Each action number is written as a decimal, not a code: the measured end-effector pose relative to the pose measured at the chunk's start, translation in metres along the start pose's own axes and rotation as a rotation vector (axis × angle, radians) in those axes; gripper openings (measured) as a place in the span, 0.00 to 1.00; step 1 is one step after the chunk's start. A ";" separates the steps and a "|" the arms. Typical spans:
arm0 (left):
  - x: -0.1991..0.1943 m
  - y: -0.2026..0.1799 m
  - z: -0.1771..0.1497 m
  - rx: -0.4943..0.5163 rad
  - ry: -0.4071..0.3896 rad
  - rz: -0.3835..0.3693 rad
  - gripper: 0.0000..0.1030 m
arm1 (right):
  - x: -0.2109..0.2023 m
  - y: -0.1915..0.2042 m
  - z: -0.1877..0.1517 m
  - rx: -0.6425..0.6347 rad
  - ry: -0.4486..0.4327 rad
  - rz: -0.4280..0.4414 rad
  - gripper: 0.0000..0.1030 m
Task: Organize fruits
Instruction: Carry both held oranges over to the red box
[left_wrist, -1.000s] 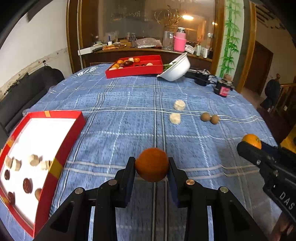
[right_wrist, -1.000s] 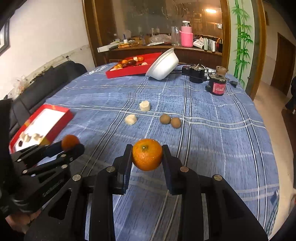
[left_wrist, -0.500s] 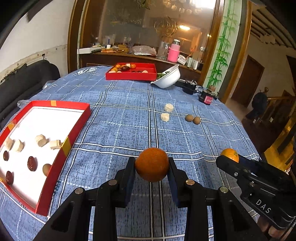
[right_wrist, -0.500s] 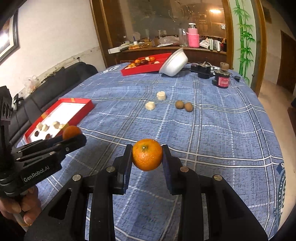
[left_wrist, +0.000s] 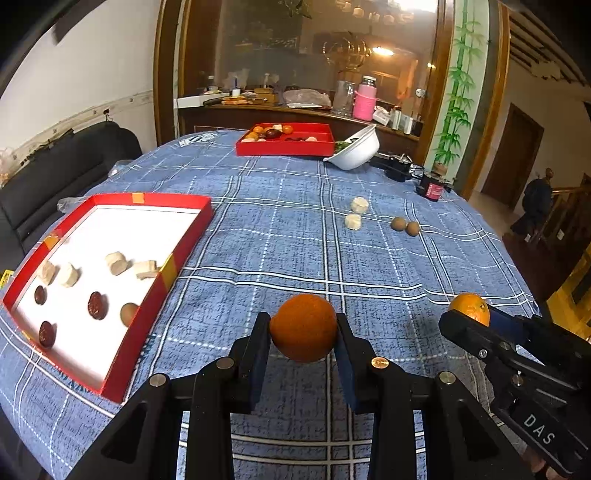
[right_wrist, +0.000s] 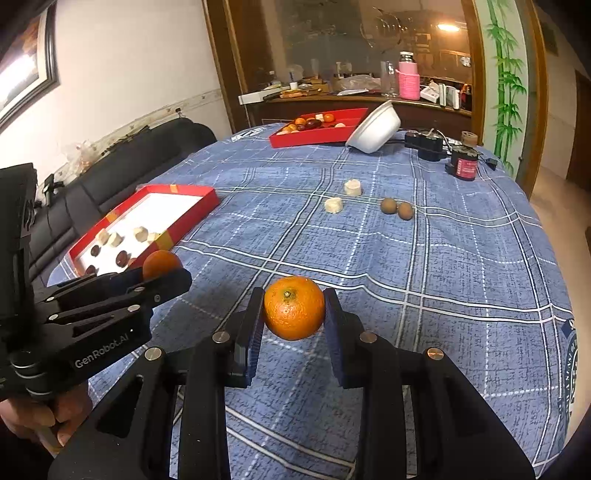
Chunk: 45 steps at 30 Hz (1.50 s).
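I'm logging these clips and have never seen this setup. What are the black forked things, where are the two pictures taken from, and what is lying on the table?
No robot here: a person holds a black two-finger claw in each hand, with a camera on each looking along its fingers. The left claw is shut on a dull orange round fruit. The right claw is shut on a bright orange tangerine. Each view also catches the other claw at its edge. On the blue checked tablecloth lie a near red tray with a white floor, holding pale chunks and dark fruits, two loose pale chunks, two small brown round fruits, a far red tray and a tilted white bowl.
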<state>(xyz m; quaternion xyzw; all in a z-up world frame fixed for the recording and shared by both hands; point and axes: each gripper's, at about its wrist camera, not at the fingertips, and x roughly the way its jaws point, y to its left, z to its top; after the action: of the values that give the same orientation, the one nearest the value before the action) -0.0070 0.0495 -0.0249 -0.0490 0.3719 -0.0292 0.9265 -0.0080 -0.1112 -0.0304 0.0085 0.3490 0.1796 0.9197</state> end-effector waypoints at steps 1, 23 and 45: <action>-0.001 0.002 -0.001 -0.003 0.000 0.002 0.32 | 0.000 0.002 0.000 -0.005 0.001 0.003 0.29; -0.038 0.069 -0.009 -0.127 -0.063 0.073 0.32 | 0.007 0.063 -0.011 -0.137 0.055 0.103 0.29; -0.007 0.192 0.030 -0.307 -0.032 0.333 0.32 | 0.095 0.178 0.062 -0.263 0.057 0.230 0.29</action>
<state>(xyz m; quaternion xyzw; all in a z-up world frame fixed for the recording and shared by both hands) 0.0122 0.2434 -0.0199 -0.1281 0.3600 0.1818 0.9061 0.0402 0.0944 -0.0191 -0.0771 0.3451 0.3279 0.8760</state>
